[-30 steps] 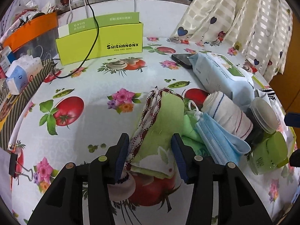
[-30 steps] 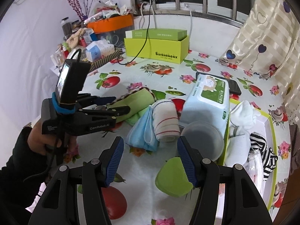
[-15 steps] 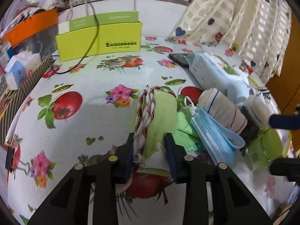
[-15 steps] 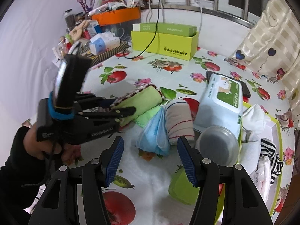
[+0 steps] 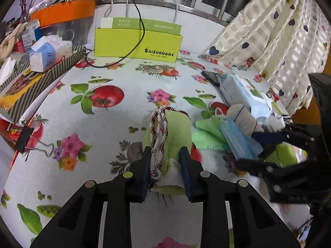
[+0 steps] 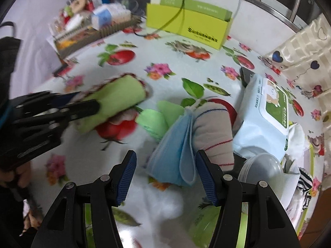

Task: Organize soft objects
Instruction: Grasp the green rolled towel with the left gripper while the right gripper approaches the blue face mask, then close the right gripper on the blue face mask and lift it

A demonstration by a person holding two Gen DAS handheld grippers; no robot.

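A folded green cloth with red-and-white trim (image 5: 175,132) lies on the flowered tablecloth, and my left gripper (image 5: 165,171) is shut on its near end, both pads pressing its sides. The right wrist view shows the same cloth (image 6: 120,97) in the left gripper (image 6: 86,100). To its right lie a light green cloth (image 6: 153,122), a blue face mask (image 6: 171,150) and a rolled white striped sock (image 6: 215,128). My right gripper (image 6: 166,175) hangs open over the mask. The mask's near end lies between the fingers, and they do not press on it.
A wet-wipes pack (image 6: 264,113), a clear round tub (image 6: 260,169) and a yellow-green tray (image 6: 310,165) holding socks crowd the right. At the back stands a yellow-green box (image 5: 138,43) with a black cable. A striped box (image 5: 41,78) and a binder clip (image 5: 26,140) are at the left.
The left jaws have shut on the green cloth and drawn it left, away from the pile. The right gripper, still open, has come down and forward over the blue mask.
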